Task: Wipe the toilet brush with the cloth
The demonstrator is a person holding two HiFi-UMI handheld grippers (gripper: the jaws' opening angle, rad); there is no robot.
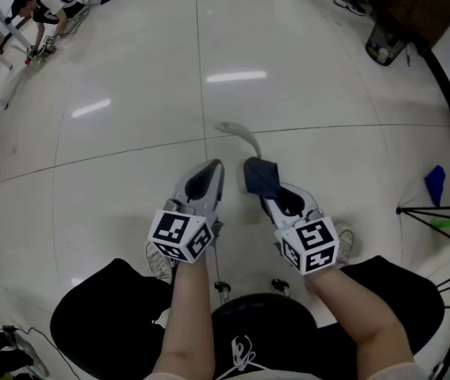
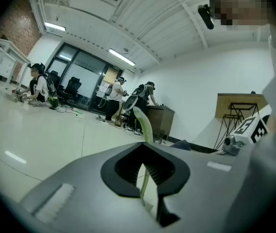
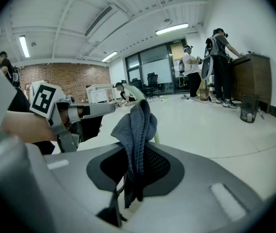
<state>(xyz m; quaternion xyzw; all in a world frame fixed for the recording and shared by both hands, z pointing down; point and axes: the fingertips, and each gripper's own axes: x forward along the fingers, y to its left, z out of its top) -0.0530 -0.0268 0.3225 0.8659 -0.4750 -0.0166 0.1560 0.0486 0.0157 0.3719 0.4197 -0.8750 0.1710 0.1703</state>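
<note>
Above a glossy white tiled floor streaked with reflections of the ceiling lights, the left tool is clamped on the thin, pale-green toilet brush. The brush's curved end reaches just beside the dark grey cloth, which is pinched in the right tool. A brick wall and a glass partition close the room, and people stand at a wooden cabinet.

Grey left gripper and right gripper bear black-and-white marker cubes; clothing is black.
</note>
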